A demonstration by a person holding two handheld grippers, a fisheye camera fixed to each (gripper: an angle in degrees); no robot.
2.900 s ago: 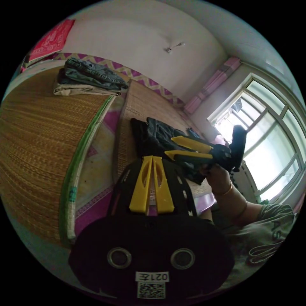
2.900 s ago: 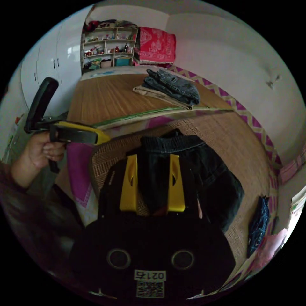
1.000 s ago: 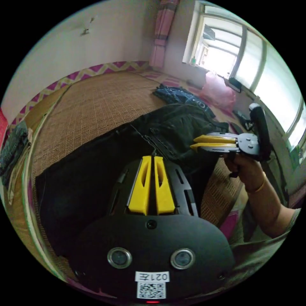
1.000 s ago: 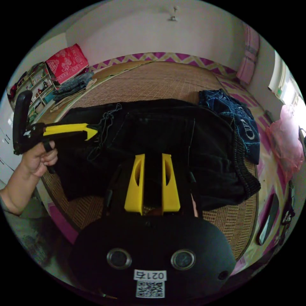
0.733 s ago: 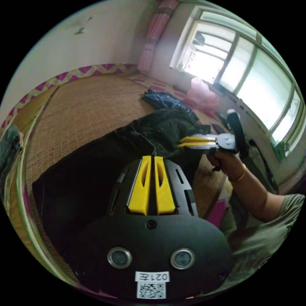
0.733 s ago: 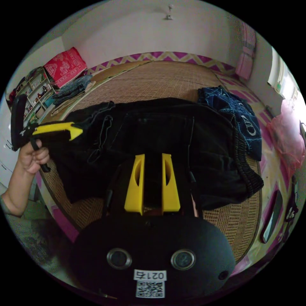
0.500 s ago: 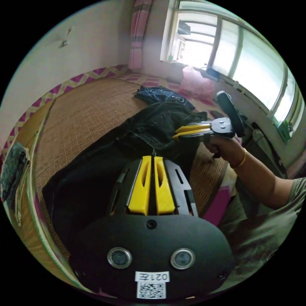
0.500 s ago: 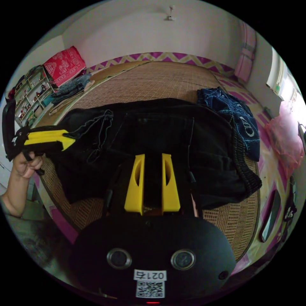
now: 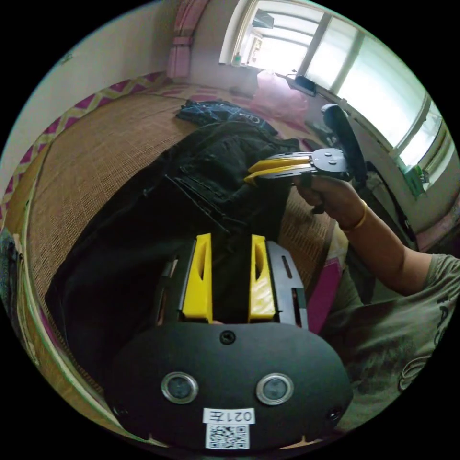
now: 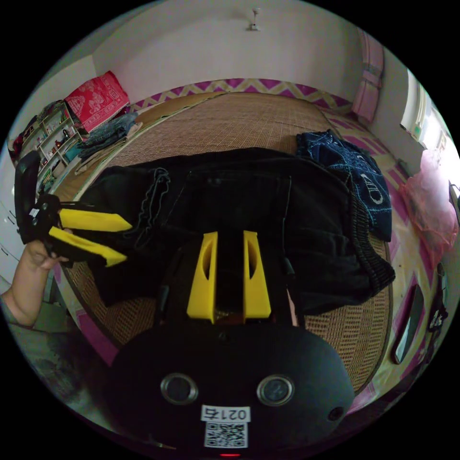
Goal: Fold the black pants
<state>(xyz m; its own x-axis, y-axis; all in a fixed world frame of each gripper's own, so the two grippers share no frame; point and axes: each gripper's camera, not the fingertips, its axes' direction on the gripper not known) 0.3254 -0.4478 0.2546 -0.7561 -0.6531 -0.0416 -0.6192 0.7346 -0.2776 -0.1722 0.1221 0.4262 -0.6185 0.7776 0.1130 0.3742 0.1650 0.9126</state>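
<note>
we note black denim pants [image 9: 143, 225] lying lengthwise lower-left to upper-centre; left claw [image 9: 231, 239] apart above them, right claw [image 9: 250, 173] clamped on pants.

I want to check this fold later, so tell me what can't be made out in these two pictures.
- Near edge of the black pants, right gripper view: hidden behind the right gripper and its mount.
- Whether the right gripper pinches the pants, left gripper view: tips blend into dark cloth.
- Pants' seams and folds, left gripper view: lost in shadow.
- Items on the shelf, right gripper view: too small.
</note>
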